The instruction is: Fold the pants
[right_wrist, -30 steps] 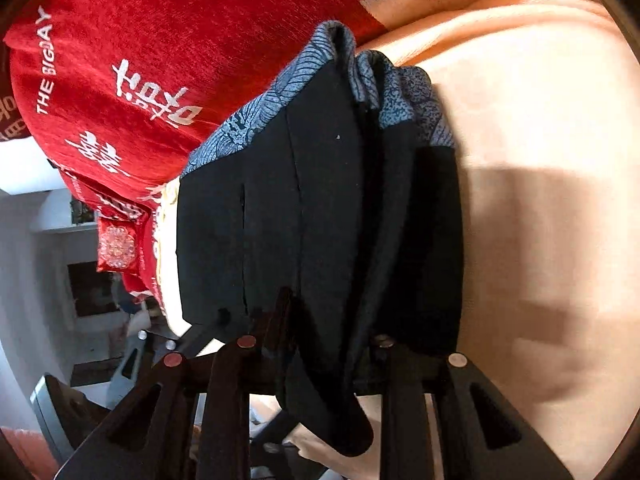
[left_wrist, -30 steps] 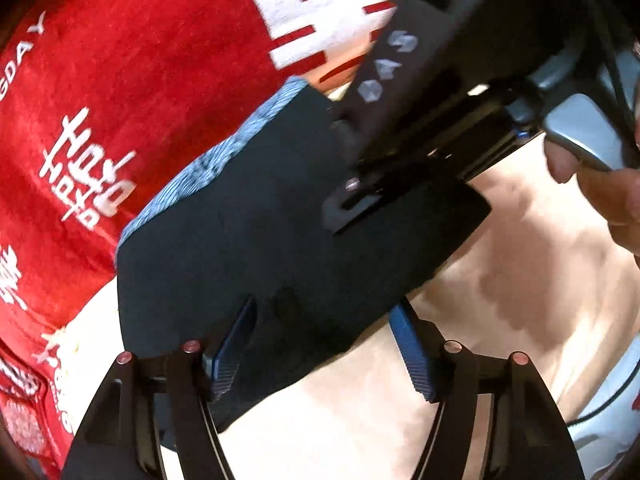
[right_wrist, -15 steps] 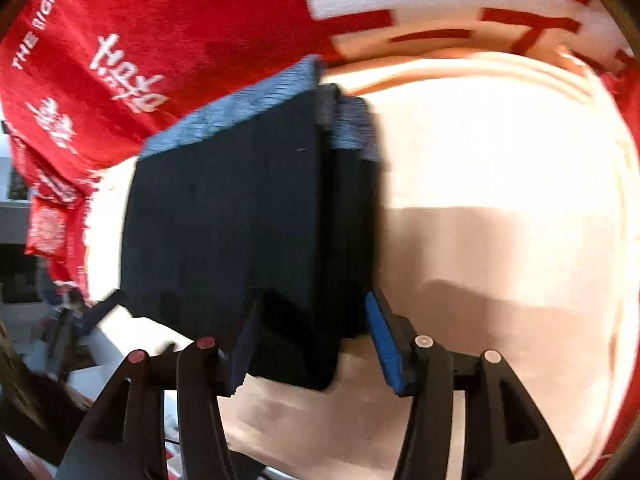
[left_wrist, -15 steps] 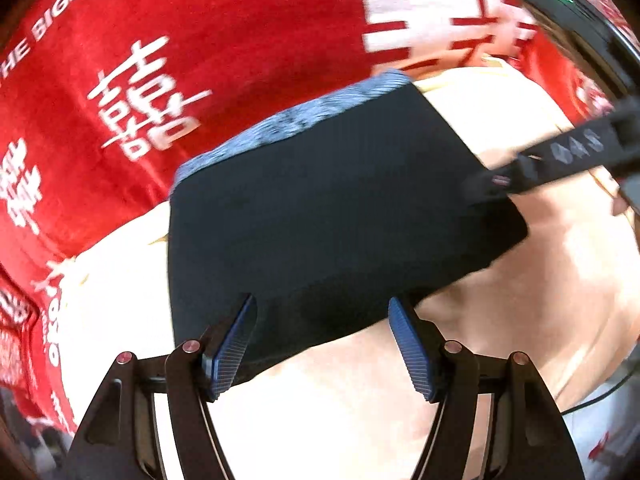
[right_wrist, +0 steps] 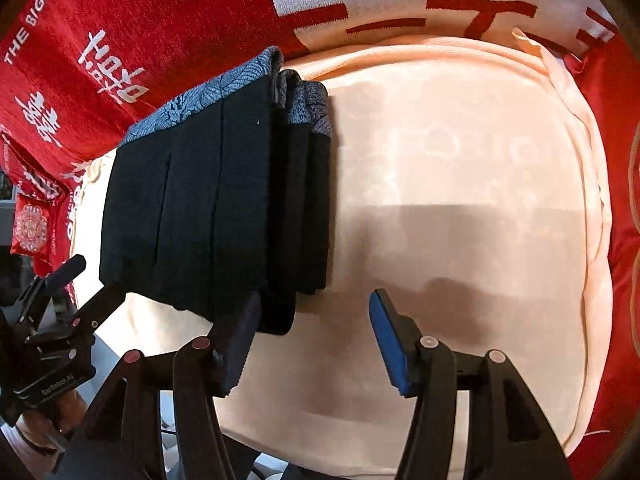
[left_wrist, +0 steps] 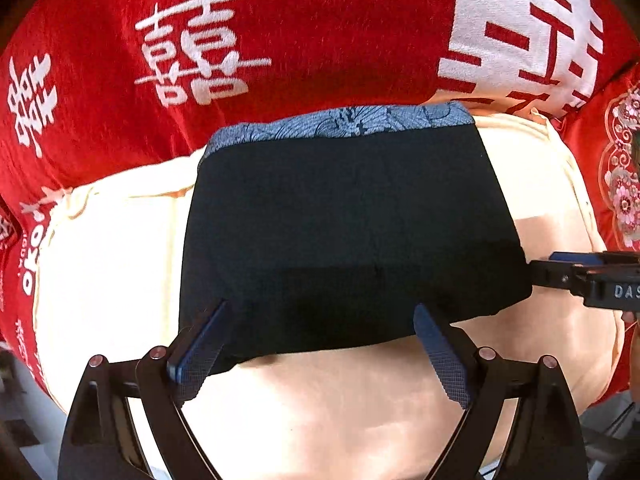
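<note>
The pants (left_wrist: 352, 232) lie as a compact folded stack on the cream cushion (right_wrist: 460, 200) — folding looks finished — with left gripper (left_wrist: 320, 344) and right gripper (right_wrist: 312, 336) both released, grasping nothing.

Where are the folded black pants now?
The folded black pants lie on the peach cushion, waistband against the red blanket, ahead of the open left claw.

Before you: one cream cushion (left_wrist: 320, 400), plain. Behind it, a red blanket (left_wrist: 320, 32) with white characters. At its right, a red embroidered pillow (left_wrist: 620, 184).
</note>
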The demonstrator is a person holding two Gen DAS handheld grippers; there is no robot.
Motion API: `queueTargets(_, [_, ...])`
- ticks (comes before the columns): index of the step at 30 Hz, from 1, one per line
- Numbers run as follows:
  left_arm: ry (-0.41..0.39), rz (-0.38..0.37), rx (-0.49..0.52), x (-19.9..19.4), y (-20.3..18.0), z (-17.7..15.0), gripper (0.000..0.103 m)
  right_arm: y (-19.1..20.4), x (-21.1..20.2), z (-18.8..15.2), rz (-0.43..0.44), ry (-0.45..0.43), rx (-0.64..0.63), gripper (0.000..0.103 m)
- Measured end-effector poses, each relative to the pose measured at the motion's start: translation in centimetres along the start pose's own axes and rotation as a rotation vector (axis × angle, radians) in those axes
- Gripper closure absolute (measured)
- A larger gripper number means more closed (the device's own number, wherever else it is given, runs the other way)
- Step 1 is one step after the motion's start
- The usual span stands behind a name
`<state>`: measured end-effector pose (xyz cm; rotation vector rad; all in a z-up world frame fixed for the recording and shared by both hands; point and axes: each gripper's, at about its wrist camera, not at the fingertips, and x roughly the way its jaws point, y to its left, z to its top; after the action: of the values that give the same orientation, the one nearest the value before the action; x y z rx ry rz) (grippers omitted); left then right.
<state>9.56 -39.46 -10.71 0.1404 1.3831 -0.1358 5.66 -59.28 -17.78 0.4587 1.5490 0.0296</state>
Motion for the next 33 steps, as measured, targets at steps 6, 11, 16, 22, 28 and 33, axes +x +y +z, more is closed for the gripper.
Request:
queueTargets(6, [0.023, 0.005, -0.057, 0.3, 1.8, 0.1, 0.01, -0.4, 0.1, -1.1, -0.04, -0.014, 0.043, 0.021])
queueTargets(11, [0.023, -0.001, -0.103, 0.8, 3.8, 0.5, 0.01, -0.6, -0.1, -1.9, -0.071, -0.03, 0.094, 0.021])
queueTargets(16, [0.013, 0.004, -0.144, 0.7, 6.2, 0.9, 0.01, 0.3, -0.5, -1.9, -0.093, -0.049, 0.112, 0.021])
queueTargets(22, [0.009, 0.015, -0.235, 1.2, 10.3, 2.2, 0.01, 2.4, -0.8, -0.9, -0.133, -0.092, 0.112, 0.021])
queueTargets(28, [-0.031, 0.02, -0.319, 2.0, 14.0, 5.6, 0.01, 4.5, -0.6, 1.5, -0.152, -0.13, 0.104, 0.021])
queueTargets(33, [-0.007, -0.023, -0.311, 4.9, 13.9, 8.2, 0.01, 6.3, 0.9, 3.4, -0.173, -0.122, 0.052, 0.021])
